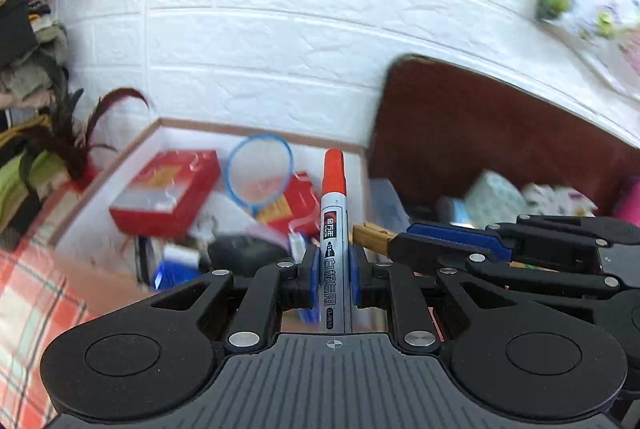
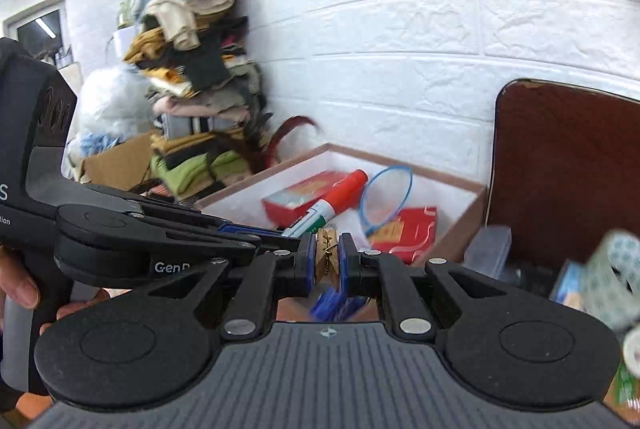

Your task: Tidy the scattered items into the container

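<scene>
Room: white brick-pattern wall (image 1: 280, 29) behind everything; a tall heap of folded clothes (image 2: 192, 69) well off to the left of both tongs, dark red feathers (image 1: 76, 133) at its foot.
Surface: checked orange cloth (image 1: 28, 293) below and left of the left tongs; a dark brown board (image 1: 500, 133) stands ahead and right of them, against the wall.
Container: shallow white box with a brown rim (image 1: 248, 129), straight ahead of and below both tongs.
Already inside: red packet (image 1: 168, 189), a second red packet (image 2: 404, 229), a blue ring-shaped net (image 1: 260, 173), some blue and dark bits nearer the tongs, too blurred to name.
Left tongs (image 1: 332, 269): pressed onto a marker (image 1: 334, 221) with a red cap, gripped at mid-barrel, cap pointing forward over the box.
Right tongs (image 2: 327, 261): pinching a wooden clothes peg (image 2: 326, 253), just beside the left tongs and also above the box's near edge.
Still out: rolls and small packs (image 1: 496, 197) to the right of the right tongs, by the board; a clear plastic case (image 2: 488, 249) near the box's right wall.
Progress: looks past halfway; two items are about to be dropped, a handful remains to the right.
</scene>
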{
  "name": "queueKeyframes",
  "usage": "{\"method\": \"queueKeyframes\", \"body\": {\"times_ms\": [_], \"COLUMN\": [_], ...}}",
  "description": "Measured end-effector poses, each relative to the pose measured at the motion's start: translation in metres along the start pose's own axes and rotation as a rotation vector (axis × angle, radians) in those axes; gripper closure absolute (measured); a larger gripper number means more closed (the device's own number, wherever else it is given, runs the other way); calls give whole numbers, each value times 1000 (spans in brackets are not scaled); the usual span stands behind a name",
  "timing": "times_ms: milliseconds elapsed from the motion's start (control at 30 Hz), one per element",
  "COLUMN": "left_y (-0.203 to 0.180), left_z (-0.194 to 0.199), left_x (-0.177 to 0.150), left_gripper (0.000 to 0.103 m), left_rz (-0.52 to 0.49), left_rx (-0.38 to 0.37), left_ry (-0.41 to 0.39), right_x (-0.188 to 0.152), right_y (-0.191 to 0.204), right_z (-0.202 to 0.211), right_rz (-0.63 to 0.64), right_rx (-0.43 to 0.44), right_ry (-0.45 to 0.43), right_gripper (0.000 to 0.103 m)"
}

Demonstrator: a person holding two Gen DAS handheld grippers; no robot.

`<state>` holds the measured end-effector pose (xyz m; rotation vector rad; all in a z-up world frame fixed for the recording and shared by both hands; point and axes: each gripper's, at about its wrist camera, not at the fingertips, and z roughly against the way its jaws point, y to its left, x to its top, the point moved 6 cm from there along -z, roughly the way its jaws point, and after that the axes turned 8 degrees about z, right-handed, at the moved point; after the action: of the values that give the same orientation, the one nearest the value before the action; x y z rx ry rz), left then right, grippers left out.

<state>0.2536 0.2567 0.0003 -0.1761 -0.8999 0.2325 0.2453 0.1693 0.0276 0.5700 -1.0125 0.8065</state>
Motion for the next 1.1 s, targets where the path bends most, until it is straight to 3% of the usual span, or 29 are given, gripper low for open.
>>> {"method": "queueKeyframes", "body": {"times_ms": [133, 167, 200, 233, 267, 300, 333, 533, 733, 1000, 1100], "left_y": [18, 23, 29, 34, 43, 51, 58, 73, 65, 54, 49], "left_z": [-31, -41, -50, -60, -68, -73, -75, -75, -58, -5, 16], "left_x": [19, 22, 24, 25, 24, 21, 16, -6, -15, -14, -16], "left_gripper": [92, 85, 64, 55, 33, 22, 24, 24, 22, 1, 0], "left_rz": [27, 36, 44, 52, 68, 84, 91, 61, 12, -27, -58], "left_rx": [-13, -8, 1, 9, 40, 61, 58, 72, 94, 188, 223], "left_ry": [21, 27, 34, 40, 53, 62, 58, 70, 67, -18, -53], "right_x": [11, 12, 11, 9, 7, 4, 0, -29, -32, -17, -12], "right_y": [-13, -17, -22, -28, -34, -40, -45, -50, -28, -2, 7], "right_z": [-33, -41, -48, -55, -61, -66, -68, -78, -67, -22, -6], "right_rz": [-10, -17, -23, -25, -27, -33, -42, -62, -31, 41, 68], "right_rx": [-29, -39, -57, -87, -118, -146, -158, -137, -117, -143, -152], "right_ry": [-1, -8, -14, -18, -22, -23, -17, 37, 48, 22, 12], "right_gripper": [89, 89, 88, 84, 68, 50, 44, 44, 42, 10, 4]}}
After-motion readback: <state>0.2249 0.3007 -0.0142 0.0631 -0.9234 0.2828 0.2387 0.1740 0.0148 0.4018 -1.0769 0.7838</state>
